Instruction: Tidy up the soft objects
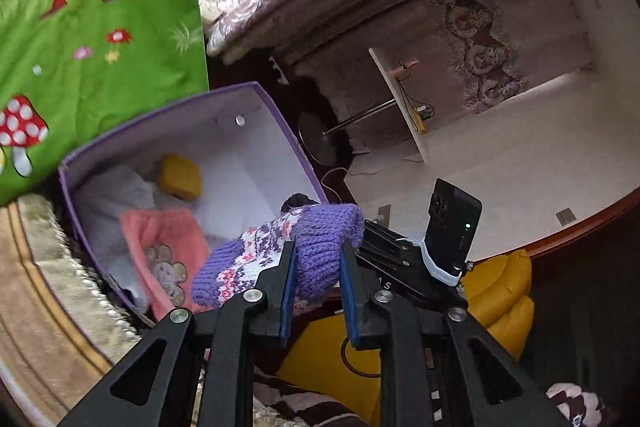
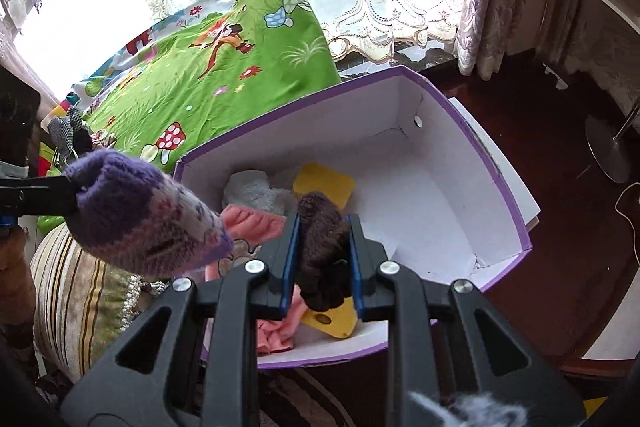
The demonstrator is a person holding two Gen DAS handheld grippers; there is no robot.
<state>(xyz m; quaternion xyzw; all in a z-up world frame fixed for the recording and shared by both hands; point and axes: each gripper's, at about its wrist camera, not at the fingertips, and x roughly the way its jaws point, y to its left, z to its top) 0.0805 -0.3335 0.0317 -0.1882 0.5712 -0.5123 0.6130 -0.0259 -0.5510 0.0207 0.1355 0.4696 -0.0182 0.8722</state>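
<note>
over the purple box (image 2: 500,163) we've got both grippers up and loaded: our left gripper (image 1: 318,259) is clamped on a purple knitted mitten (image 1: 280,251), the blue pads (image 1: 289,279) biting into its plain purple end while the patterned white and pink band droops toward the box, and from the right wrist view that same mitten (image 2: 148,215) hangs just beside the box's near-left corner, above a striped cushion (image 2: 80,299); our right gripper (image 2: 323,259) is squeezed shut on a dark brown fuzzy piece (image 2: 322,259), held right above the open box, jaws pressed into it from both sides, and we can't tell just what the piece is; down in the box, against its left side, sits a pink knitted thing with a flower patch (image 1: 164,251), a white fluffy item (image 2: 250,189) behind it, and a yellow sponge-like block (image 2: 324,185) toward the back, with another yellow piece with holes (image 2: 332,319) lying near the front wall under our right gripper; the right half of the box floor shows bare white; behind the box a green cartoon-print pillow (image 2: 224,67) with mushrooms leans at the window, lace curtains (image 2: 380,19) glowing behind it; from the left wrist view the right gripper's body (image 1: 416,259) sits just past the mitten, and a yellow cushion (image 1: 500,291) lies below us
</note>
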